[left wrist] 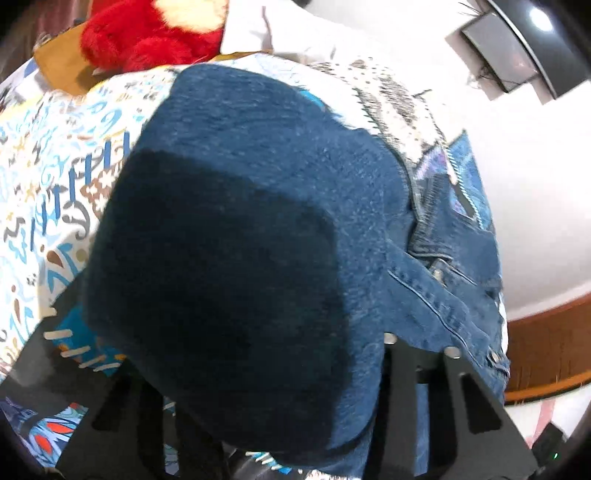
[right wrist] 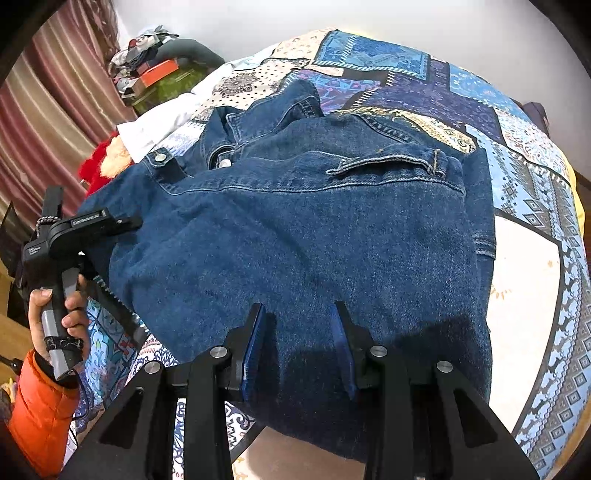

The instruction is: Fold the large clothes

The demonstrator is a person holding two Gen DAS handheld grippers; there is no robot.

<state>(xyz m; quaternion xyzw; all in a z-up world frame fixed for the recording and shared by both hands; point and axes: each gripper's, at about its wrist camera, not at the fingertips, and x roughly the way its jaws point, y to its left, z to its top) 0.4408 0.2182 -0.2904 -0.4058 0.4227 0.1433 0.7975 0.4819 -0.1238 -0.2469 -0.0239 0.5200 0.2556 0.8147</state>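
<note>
A dark blue denim jacket (right wrist: 295, 229) lies folded on a patterned bedspread (right wrist: 517, 155). My right gripper (right wrist: 301, 321) is open, its blue-padded fingers (right wrist: 255, 332) resting on the jacket's near edge with nothing between them. My left gripper shows in the right wrist view (right wrist: 110, 221) at the jacket's left edge, its tips under the denim. In the left wrist view the denim (left wrist: 240, 229) drapes over the fingers and hides them, so its state cannot be read.
A red plush toy (left wrist: 147, 33) and a white pillow (left wrist: 280, 33) lie at the head of the bed. A pile of boxes and clothes (right wrist: 159, 66) stands by the curtain (right wrist: 55, 122). A wooden bed frame (left wrist: 546, 343) runs on the right.
</note>
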